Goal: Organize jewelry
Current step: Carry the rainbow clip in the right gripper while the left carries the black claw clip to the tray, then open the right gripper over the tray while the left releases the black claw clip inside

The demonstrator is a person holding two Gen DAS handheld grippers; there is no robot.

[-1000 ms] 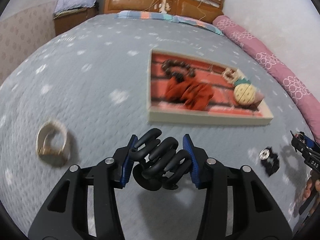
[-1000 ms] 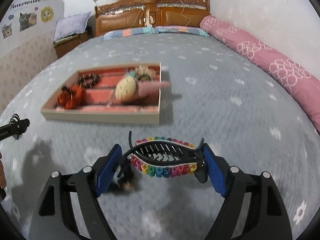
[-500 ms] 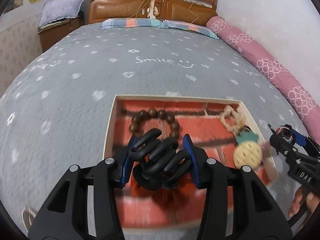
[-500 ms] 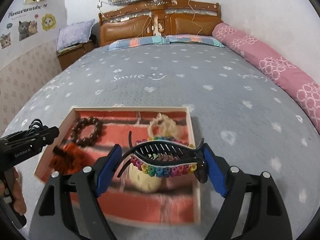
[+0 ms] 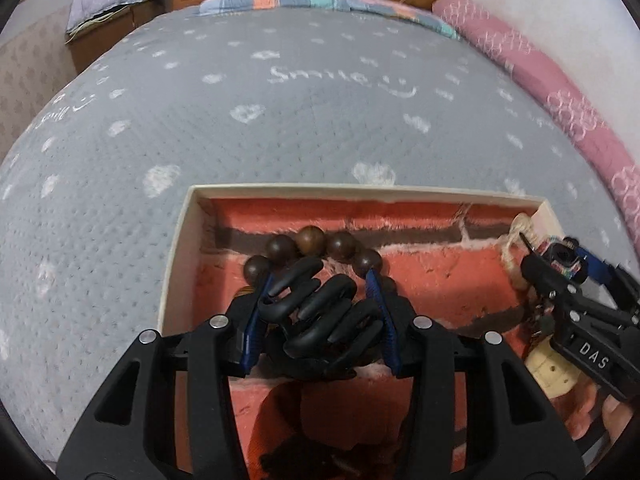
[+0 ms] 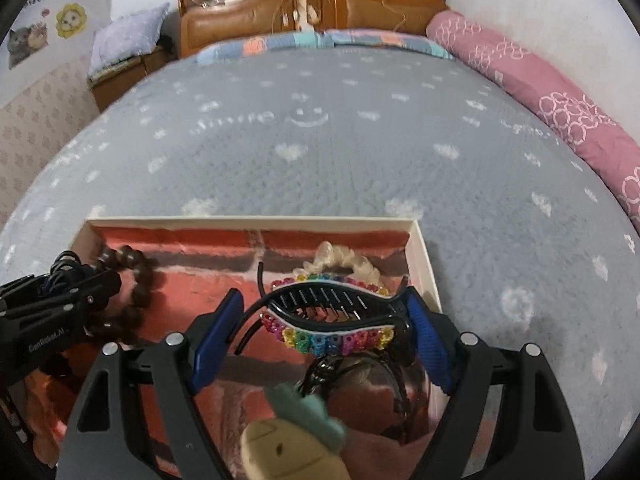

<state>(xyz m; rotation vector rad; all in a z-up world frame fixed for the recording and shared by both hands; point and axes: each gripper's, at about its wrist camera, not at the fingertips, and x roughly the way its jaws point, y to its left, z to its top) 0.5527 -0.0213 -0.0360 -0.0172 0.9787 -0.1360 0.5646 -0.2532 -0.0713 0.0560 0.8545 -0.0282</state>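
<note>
My left gripper (image 5: 318, 312) is shut on a black claw hair clip (image 5: 320, 314), held over the left part of a cream tray (image 5: 180, 240) with a red lining. A brown bead bracelet (image 5: 310, 242) lies in the tray just beyond it. My right gripper (image 6: 324, 328) is shut on a black hair clip with rainbow flowers (image 6: 332, 322), held over the right part of the same tray (image 6: 420, 248). Below it lie a pineapple plush (image 6: 288, 448) and a pale scrunchie (image 6: 344, 260). Each gripper shows at the edge of the other's view.
The tray sits on a grey bedspread (image 5: 280, 120) with white hearts. A long pink bolster (image 6: 540, 92) runs along the right side. A wooden headboard (image 6: 312, 4) and a bedside cabinet (image 6: 120, 68) stand at the far end.
Both grippers have moved from the bedspread in over the tray with their clips still held. The tray now fills the lower part of both views.
</note>
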